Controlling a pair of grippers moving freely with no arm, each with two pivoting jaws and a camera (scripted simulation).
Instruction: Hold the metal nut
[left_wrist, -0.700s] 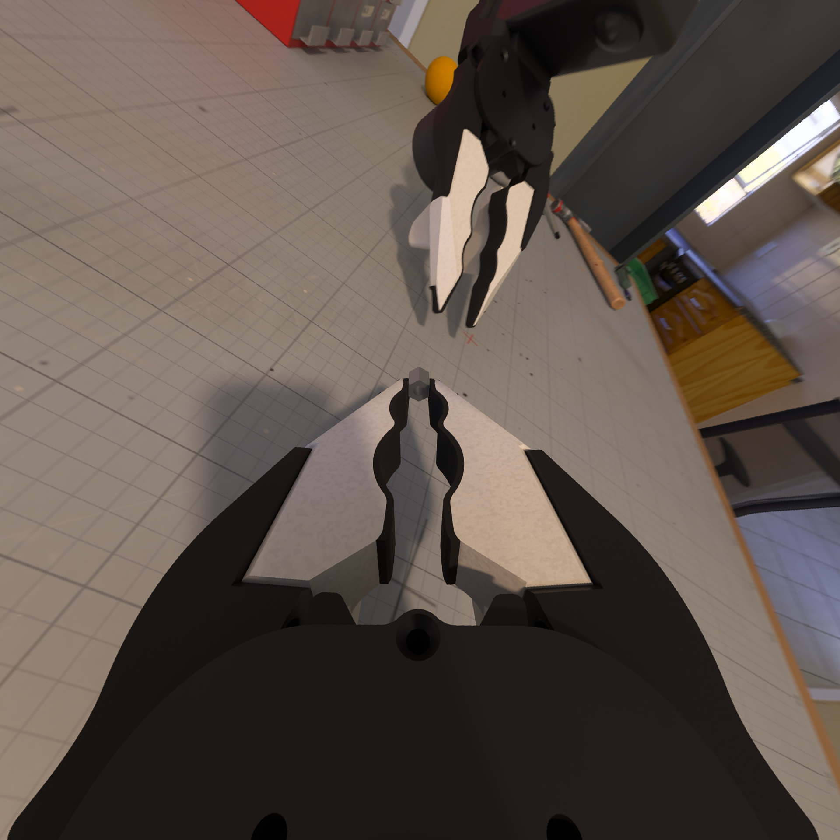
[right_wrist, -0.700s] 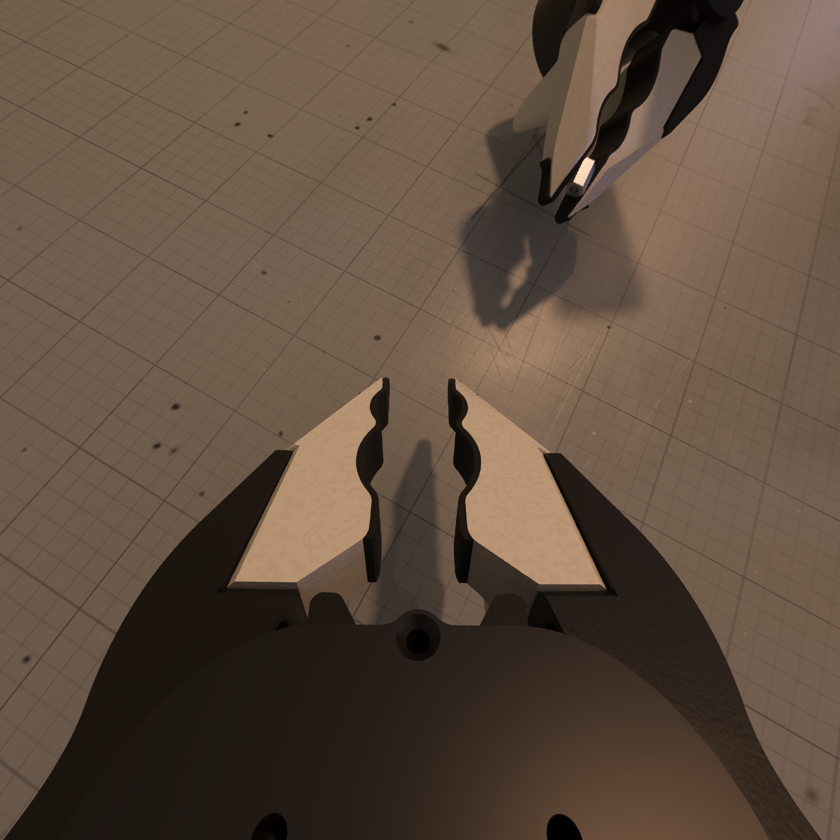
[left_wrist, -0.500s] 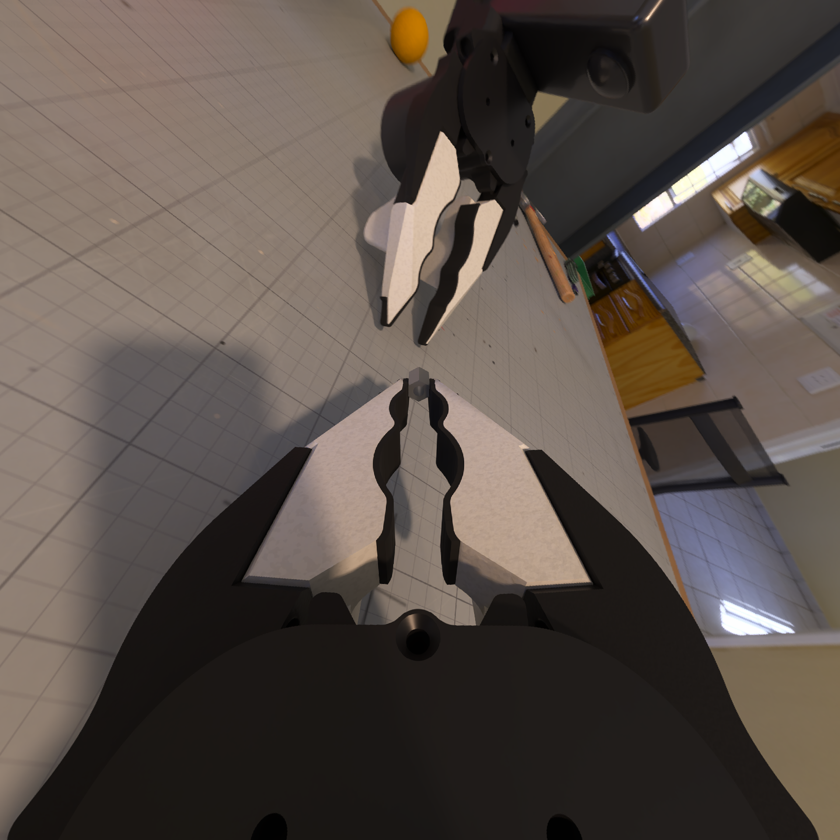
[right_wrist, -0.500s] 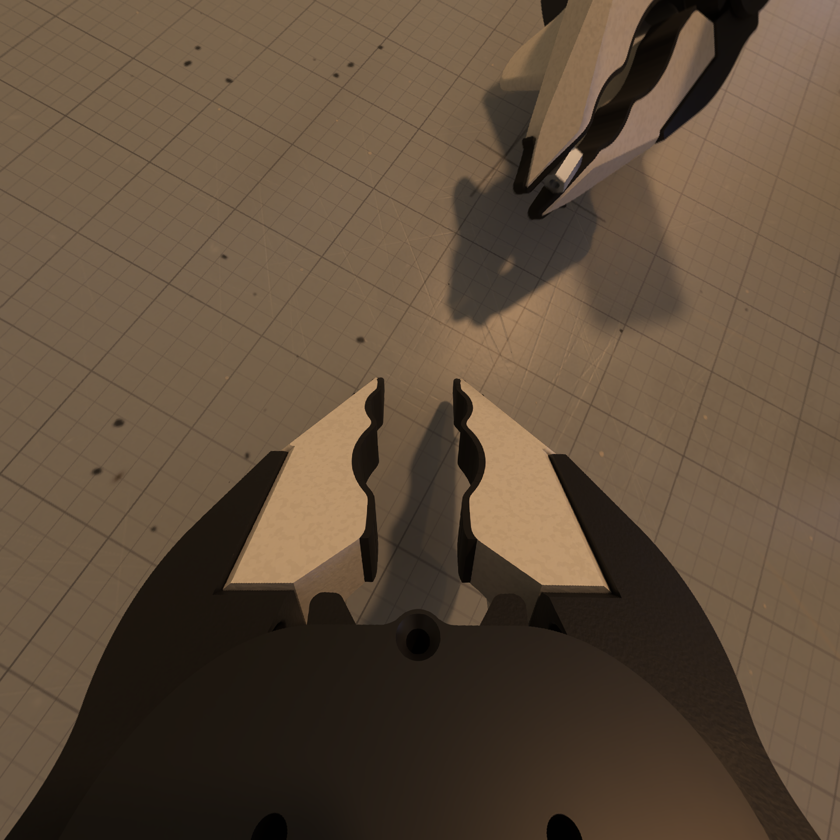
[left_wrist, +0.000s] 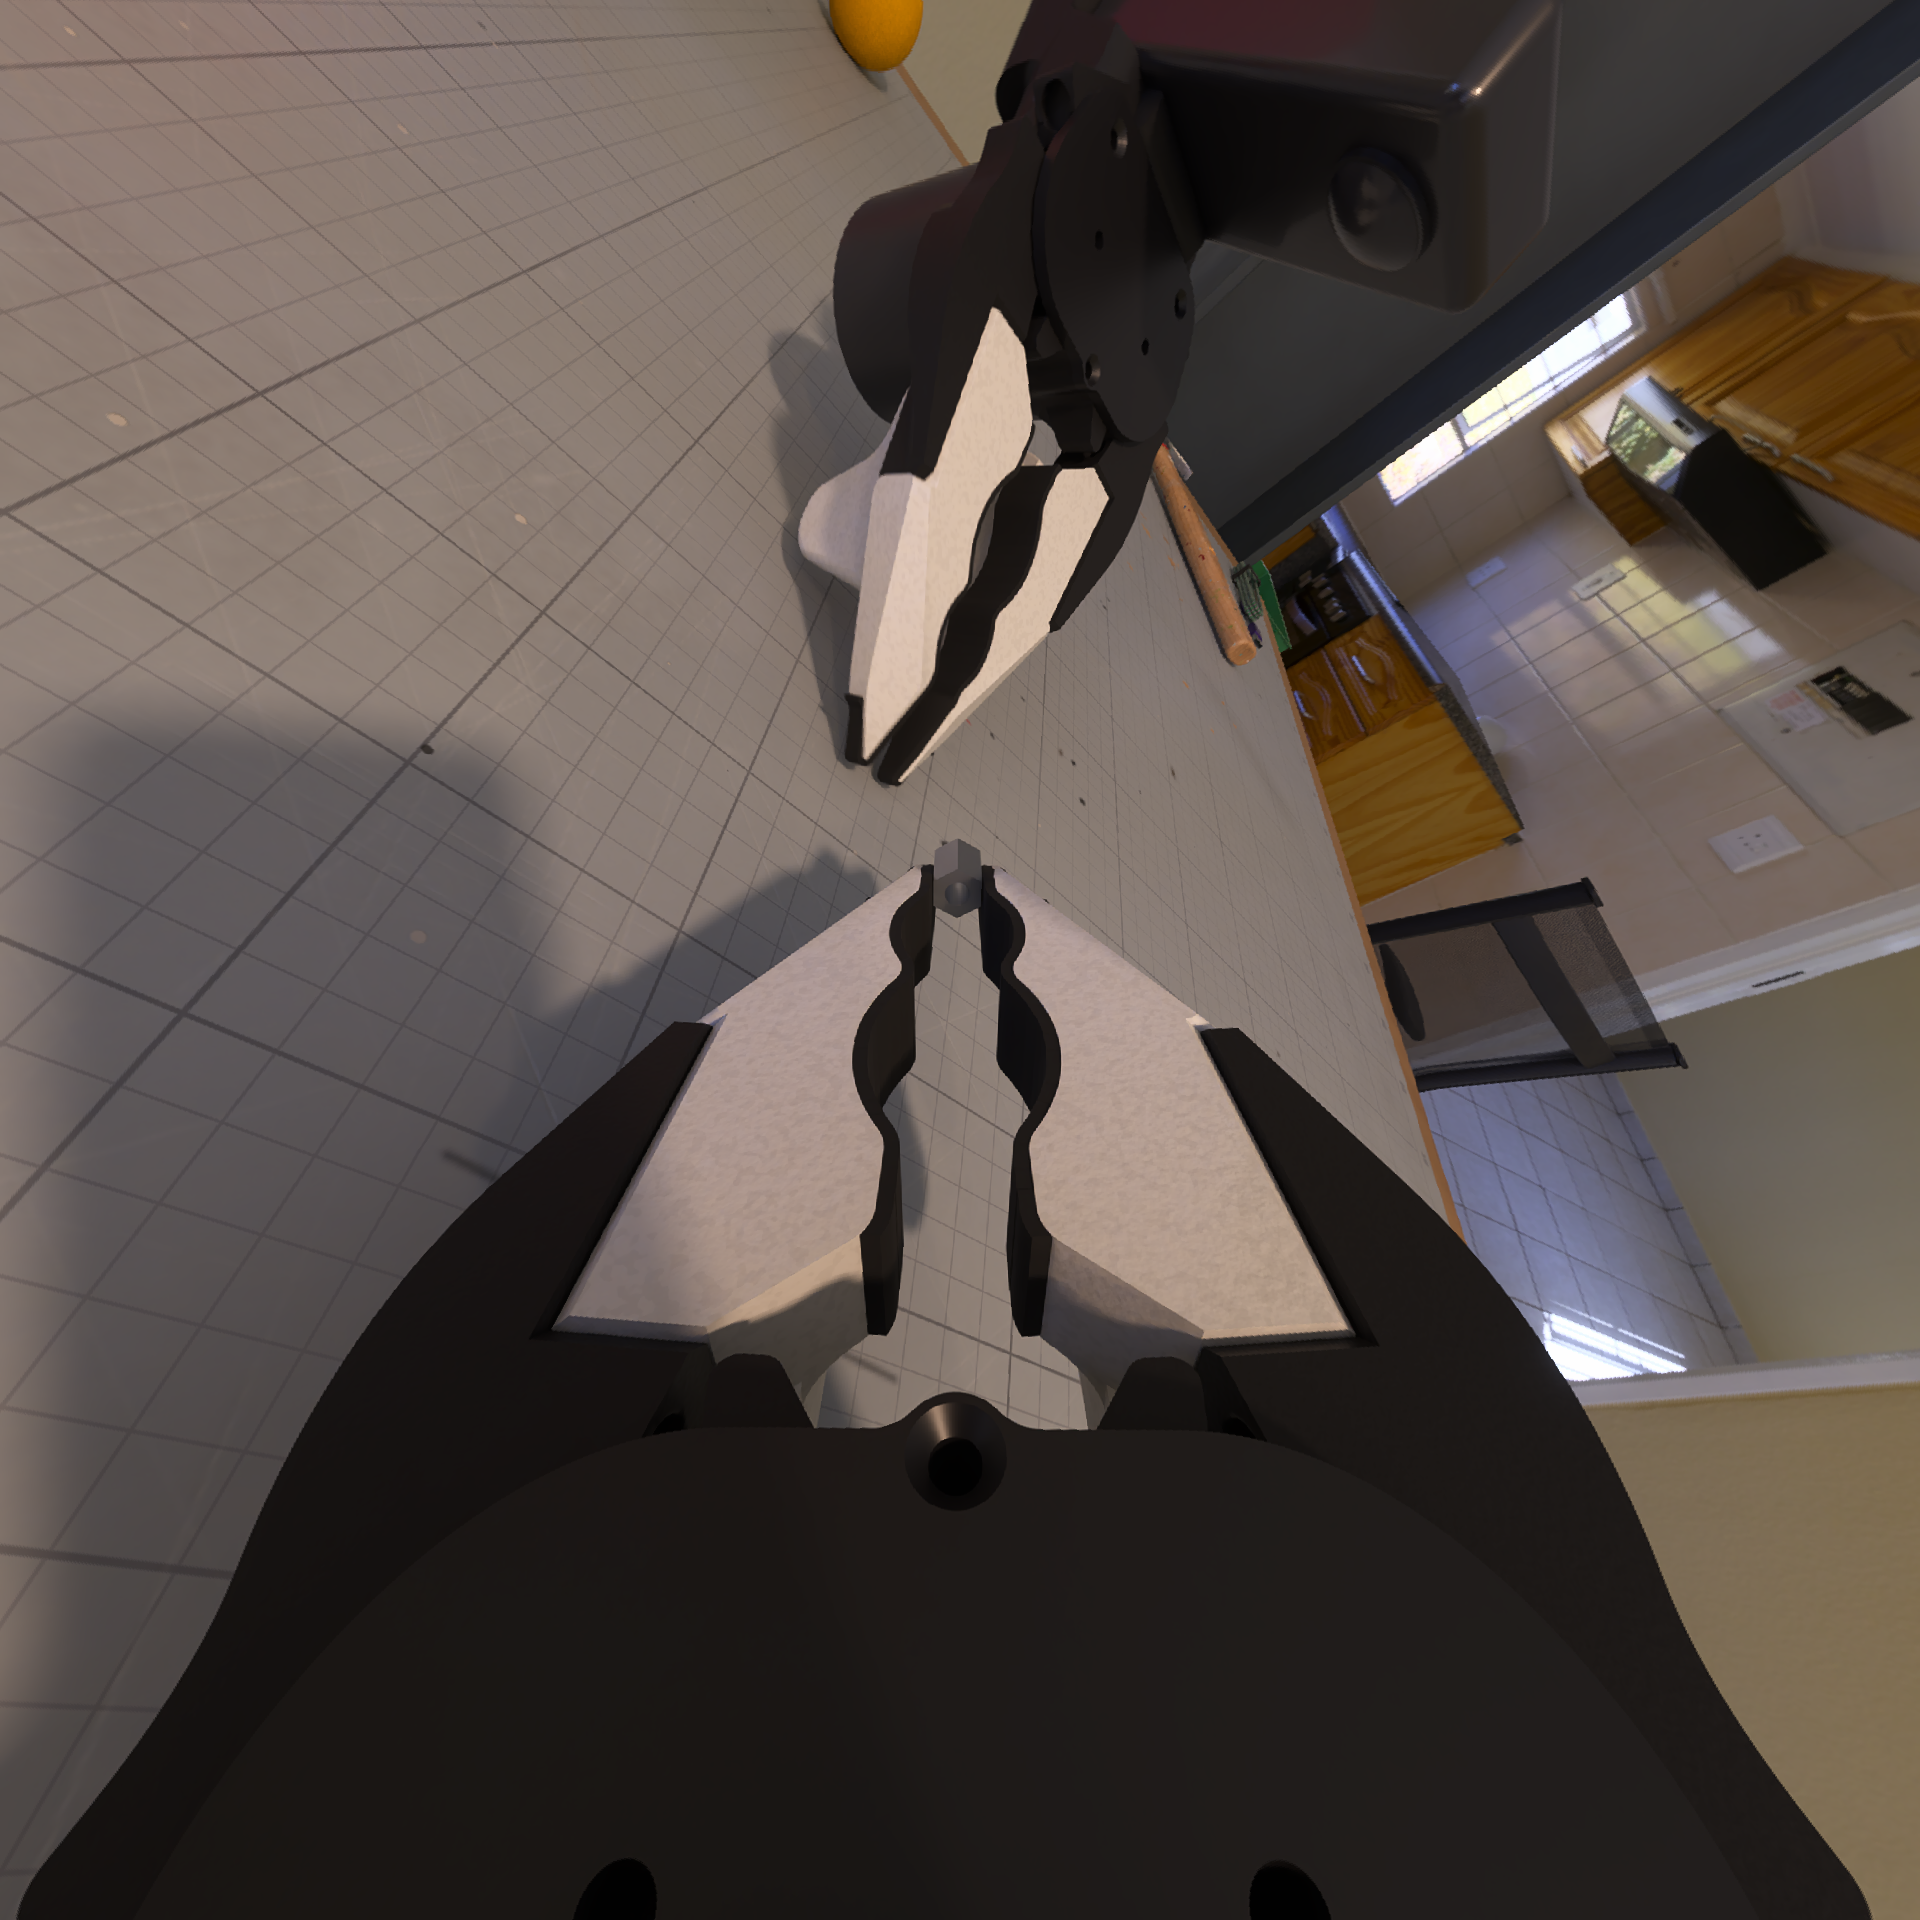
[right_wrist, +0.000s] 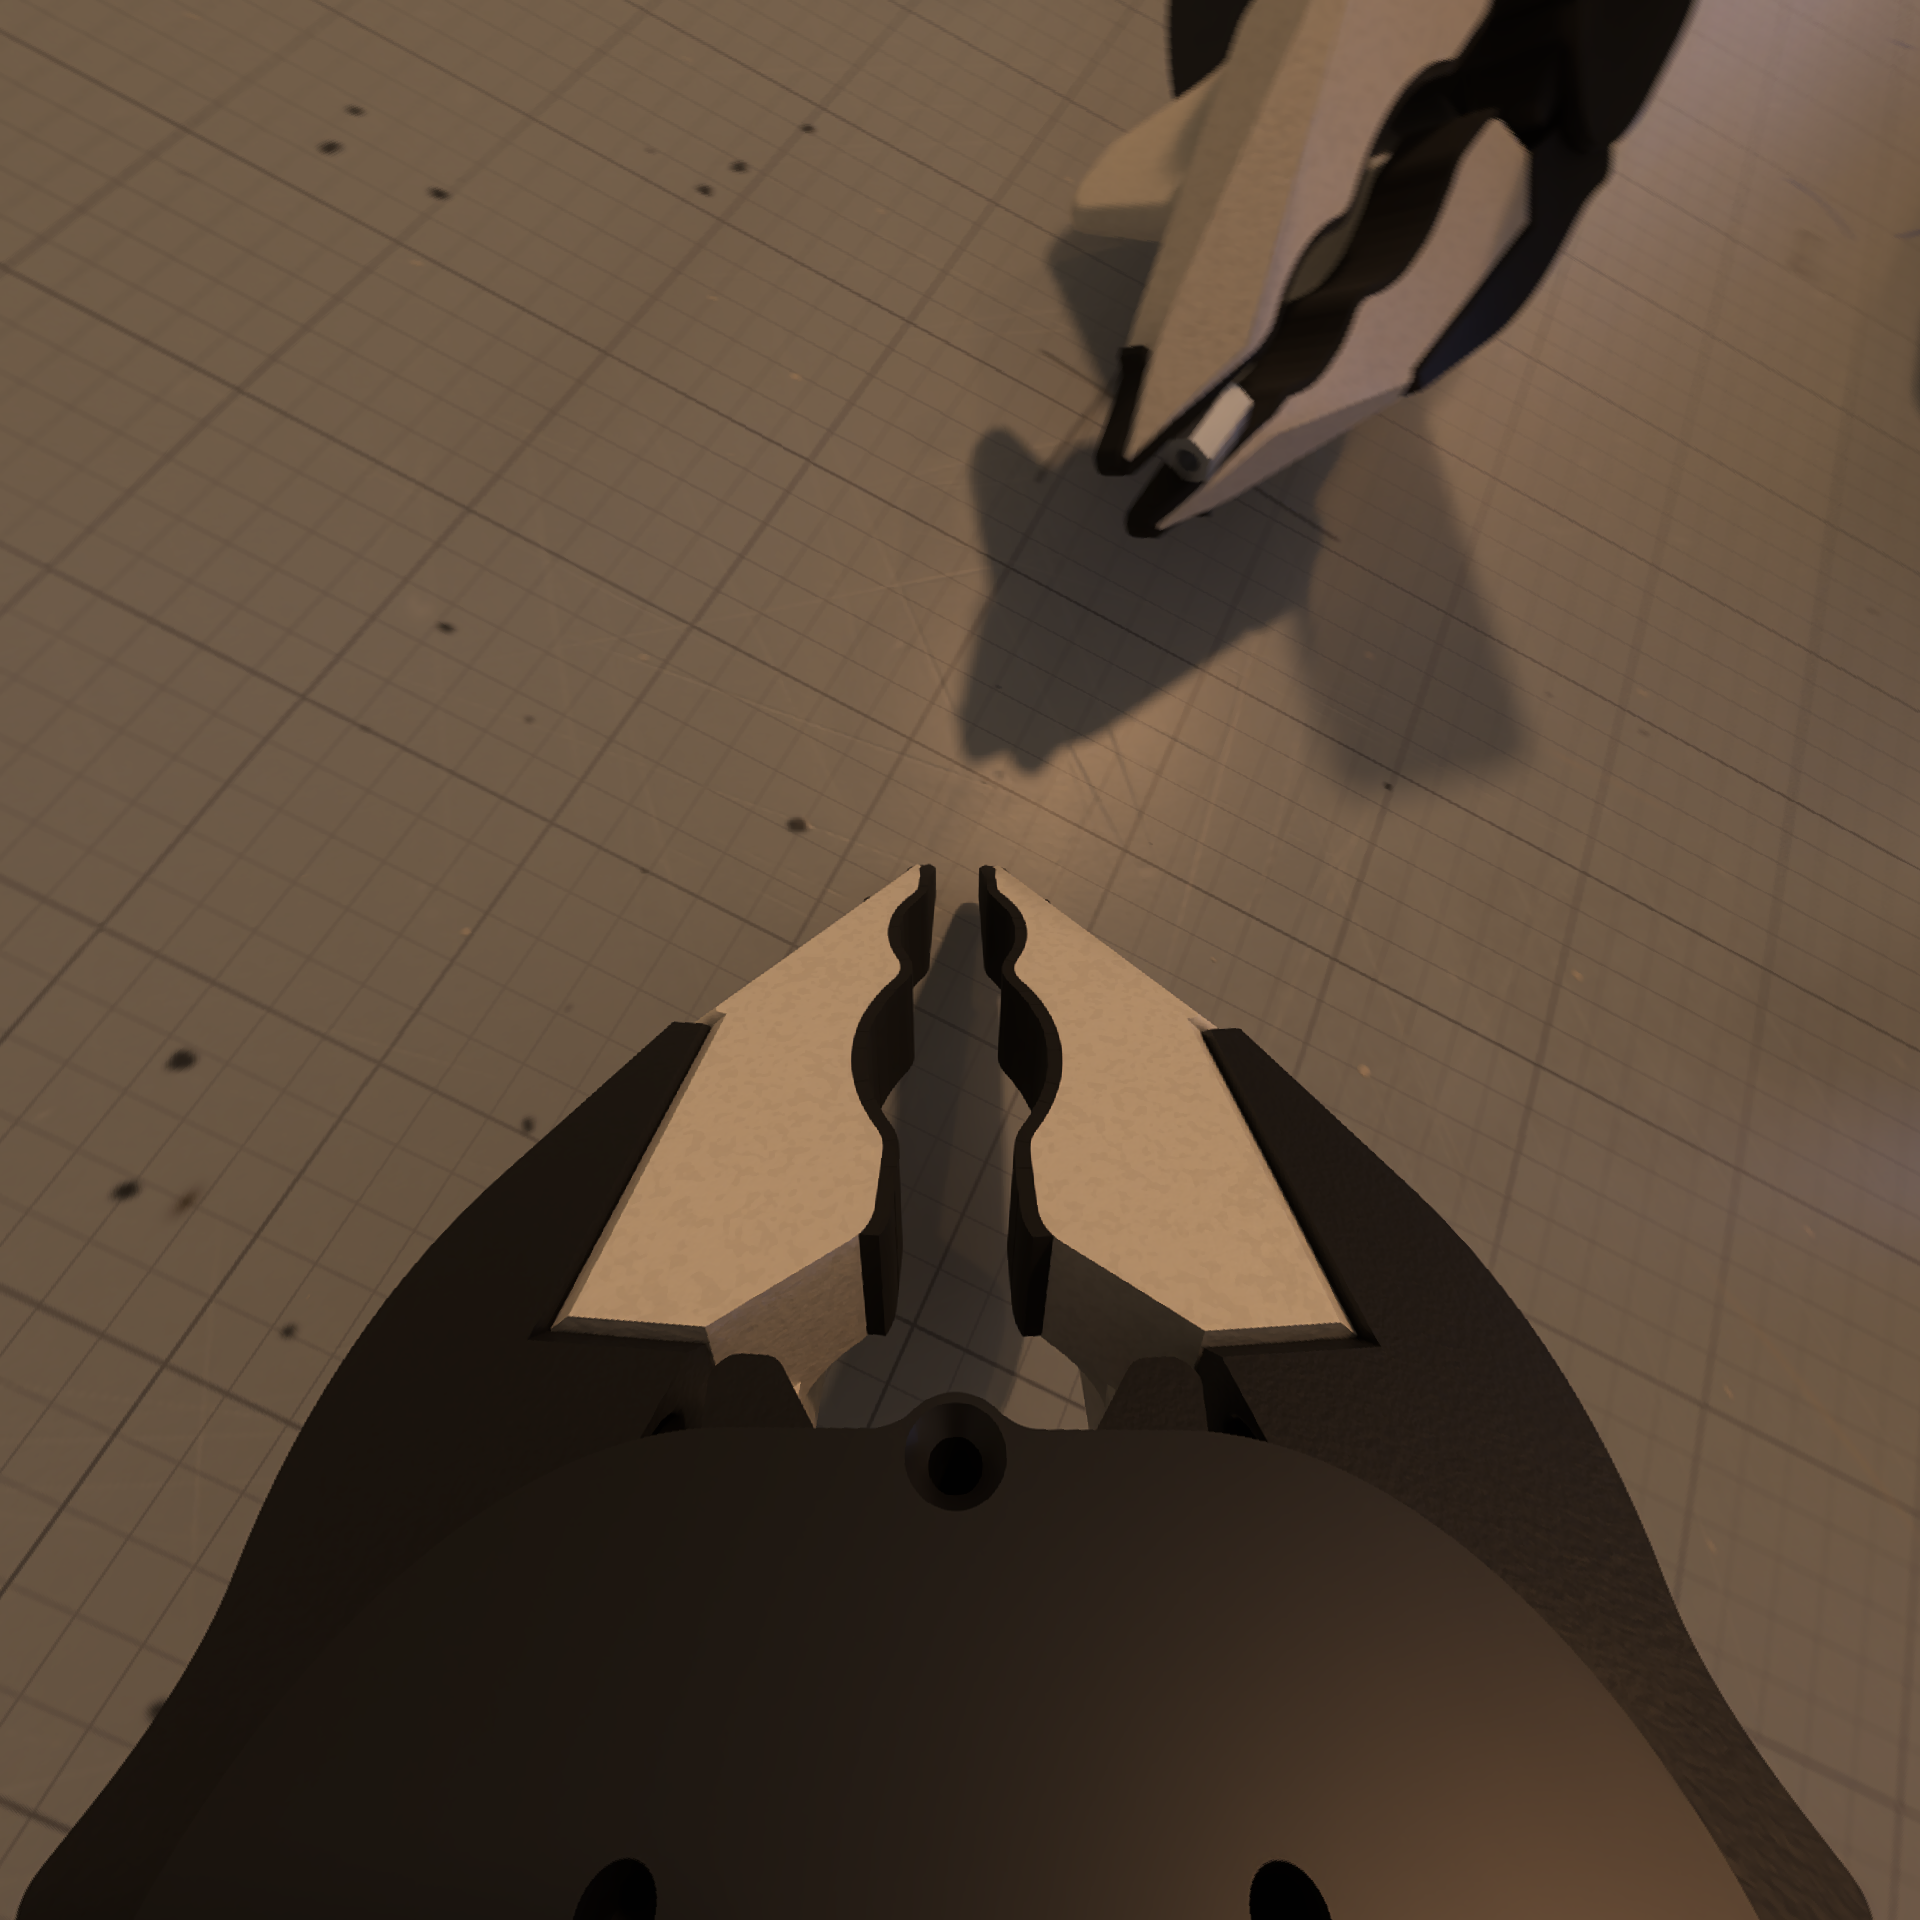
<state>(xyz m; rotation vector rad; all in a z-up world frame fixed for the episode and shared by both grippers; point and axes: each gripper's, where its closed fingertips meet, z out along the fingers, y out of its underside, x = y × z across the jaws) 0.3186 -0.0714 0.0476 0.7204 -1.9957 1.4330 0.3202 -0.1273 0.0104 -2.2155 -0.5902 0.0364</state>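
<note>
- Where writing is concerned, nothing legible shows on either gripper or on the grid mat; the papers on the far floor at the right edge of the left wrist view are too small to make out.
- The left gripper has its fingertips clamped on the metal nut, a small grey hexagonal piece pinched at the very tips, just above frame centre.
- Behind the tips, the wavy inner edges of its fingers stay parted.
- In the right wrist view the same nut sits in the upper right, gripped between the left gripper's tips, which hang above the mat over their own shadow.
- The right gripper holds nothing; its fingers stand nearly together, a narrow slit between the tips.
- In the left wrist view that gripper points down toward the nut from the upper middle, near it but apart.
- An orange ball lies at the top edge, and a wooden-handled tool lies along the table's right border.
</note>
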